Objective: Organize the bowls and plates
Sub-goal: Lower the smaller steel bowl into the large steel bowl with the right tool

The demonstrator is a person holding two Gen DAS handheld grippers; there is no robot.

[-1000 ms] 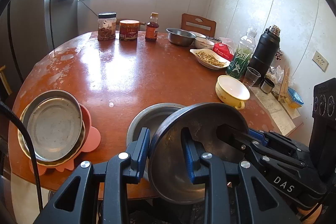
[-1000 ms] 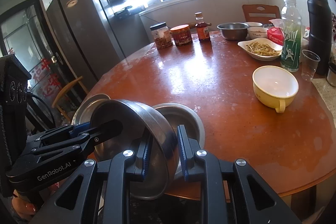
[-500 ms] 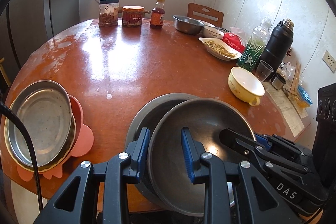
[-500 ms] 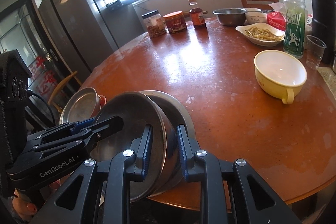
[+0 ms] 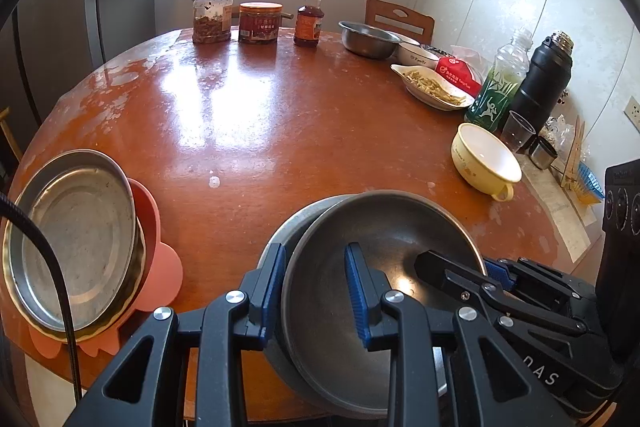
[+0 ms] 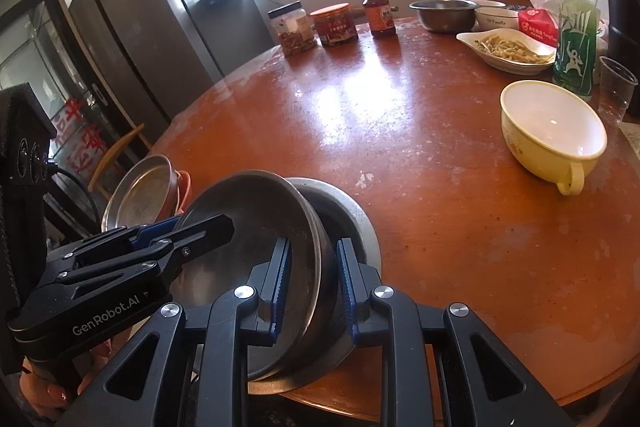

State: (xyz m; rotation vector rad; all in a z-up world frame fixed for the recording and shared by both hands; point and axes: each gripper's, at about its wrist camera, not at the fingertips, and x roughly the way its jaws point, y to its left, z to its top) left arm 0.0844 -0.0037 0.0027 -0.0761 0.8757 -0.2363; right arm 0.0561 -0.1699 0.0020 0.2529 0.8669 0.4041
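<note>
Both grippers hold one steel bowl [image 5: 392, 251] by its rim at the table's near edge. My left gripper [image 5: 316, 291] is shut on its left rim, and my right gripper [image 6: 312, 287] is shut on the opposite rim. The right gripper [image 5: 440, 267] reaches in from the right in the left wrist view. The held bowl [image 6: 248, 227] sits slightly tilted inside a second, wider steel bowl [image 6: 352, 223] on the table; that one's rim [image 5: 292, 223] shows behind it. A stack of steel plates [image 5: 76, 239] lies on a pink mat [image 5: 164, 267] to the left.
A yellow handled bowl [image 5: 484, 163] stands to the right on the round brown table [image 5: 260, 115]. At the back are jars, a sauce bottle, a steel bowl [image 5: 366, 37], a white bowl and a dish of food [image 5: 432, 91]. A bottle, flask and cup crowd the right edge.
Both grippers have come down with the steel bowl. It was tilted steeply above the lower bowl and now lies nearly flat inside it.
</note>
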